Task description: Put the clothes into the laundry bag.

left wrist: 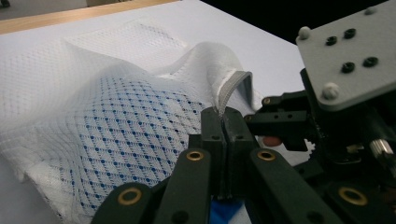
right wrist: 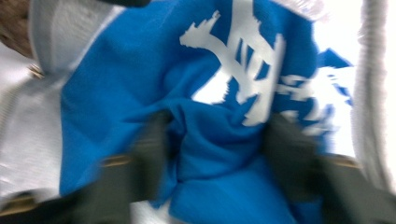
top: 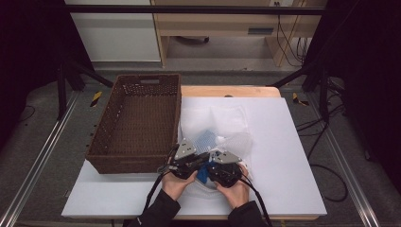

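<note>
One blue cloth [right wrist: 205,140] with a white print lies bunched between the right tongs [right wrist: 215,140]; the picture there is blurred, so I cannot tell whether their jaws press on it or merely stand around it. In the high view it shows as a blue patch [top: 203,174] between the two tongs, at the mouth of one white mesh bag [left wrist: 107,121], and more blue shows through the mesh beyond the left tongs.

The left tongs [left wrist: 223,122] are clamped on the bag's grey edging strip [left wrist: 232,91], just beside the right tongs. This probably holds the mouth up and open, so the other hand can work the cloth through it; whether the cloth is going in or coming out I cannot tell.

The bag spreads away from the tongs across the white table [top: 283,142]. To the left of the left tongs [top: 184,158] stands one brown woven basket [top: 137,118], likely the place for finished bags.
</note>
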